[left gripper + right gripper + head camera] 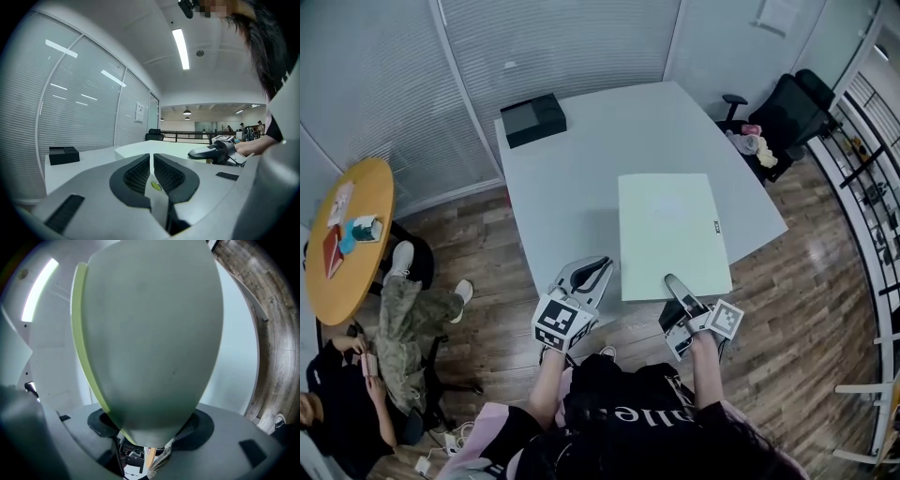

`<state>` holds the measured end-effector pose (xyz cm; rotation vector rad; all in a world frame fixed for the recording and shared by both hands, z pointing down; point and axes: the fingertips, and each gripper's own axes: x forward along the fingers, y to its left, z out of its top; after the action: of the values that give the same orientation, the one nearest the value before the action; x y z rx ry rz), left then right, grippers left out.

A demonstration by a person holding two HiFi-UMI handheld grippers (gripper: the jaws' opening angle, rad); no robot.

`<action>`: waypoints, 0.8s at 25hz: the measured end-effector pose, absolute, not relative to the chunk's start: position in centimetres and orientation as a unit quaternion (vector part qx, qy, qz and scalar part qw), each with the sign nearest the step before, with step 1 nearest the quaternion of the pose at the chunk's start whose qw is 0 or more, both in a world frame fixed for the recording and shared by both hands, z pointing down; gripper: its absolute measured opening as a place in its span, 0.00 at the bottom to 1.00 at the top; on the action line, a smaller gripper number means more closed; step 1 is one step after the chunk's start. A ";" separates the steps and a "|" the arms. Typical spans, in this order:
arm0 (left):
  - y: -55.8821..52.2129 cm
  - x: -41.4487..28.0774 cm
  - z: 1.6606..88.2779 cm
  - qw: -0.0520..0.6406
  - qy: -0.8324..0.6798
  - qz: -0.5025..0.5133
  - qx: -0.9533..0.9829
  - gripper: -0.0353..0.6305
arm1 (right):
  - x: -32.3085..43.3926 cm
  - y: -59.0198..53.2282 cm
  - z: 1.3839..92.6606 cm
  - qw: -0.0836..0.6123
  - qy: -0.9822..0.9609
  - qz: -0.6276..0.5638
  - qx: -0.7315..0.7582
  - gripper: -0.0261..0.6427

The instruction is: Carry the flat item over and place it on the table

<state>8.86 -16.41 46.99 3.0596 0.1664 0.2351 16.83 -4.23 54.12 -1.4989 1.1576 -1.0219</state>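
Observation:
The flat item is a pale green board (670,230) lying on the white table (581,159), its near edge overhanging the table's front edge. My right gripper (678,286) is shut on that near edge. In the right gripper view the board (150,333) fills the frame, with the right gripper (150,423) clamped on either side of it. My left gripper (591,272) hovers at the table's front edge, just left of the board, shut with nothing in it. The left gripper view shows its jaws (151,157) nearly touching, the board (159,146) beyond them and the right gripper (206,152) to the right.
A black box (532,119) sits at the table's far left corner. A black office chair (792,108) stands at the far right. To the left, a person (394,347) sits by a round wooden table (347,234). Blinded glass walls lie behind, a railing to the right.

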 end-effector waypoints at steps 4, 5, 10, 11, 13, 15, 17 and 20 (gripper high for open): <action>-17.4 9.6 47.6 0.037 0.052 0.079 0.995 0.11 | 17.6 -4.9 54.5 0.472 0.470 -0.424 -0.613 0.48; -17.4 9.8 47.6 0.039 0.055 0.077 0.995 0.11 | 17.8 -5.0 54.6 0.472 0.469 -0.426 -0.613 0.48; -17.4 10.9 47.6 0.044 0.057 0.074 0.995 0.12 | 19.5 -5.3 55.3 0.465 0.466 -0.437 -0.613 0.48; -17.6 11.1 47.7 0.045 0.054 0.077 0.995 0.11 | 19.9 -5.5 55.4 0.464 0.467 -0.439 -0.611 0.48; -17.9 11.6 48.0 0.047 0.046 0.082 0.994 0.12 | 20.9 -6.1 55.5 0.462 0.471 -0.445 -0.606 0.48; -18.4 12.3 48.4 0.048 0.035 0.085 0.995 0.12 | 22.2 -6.8 55.7 0.458 0.477 -0.450 -0.600 0.48; -18.9 13.1 48.6 0.049 0.023 0.086 0.995 0.11 | 23.7 -7.7 56.0 0.455 0.485 -0.456 -0.592 0.48; -20.1 14.5 48.9 0.055 -0.005 0.083 0.995 0.12 | 26.3 -9.3 56.8 0.445 0.494 -0.472 -0.579 0.48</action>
<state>14.46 -20.15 48.88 3.0203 -0.0138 0.2523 26.31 -9.27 56.79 -1.4355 1.2234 -1.1689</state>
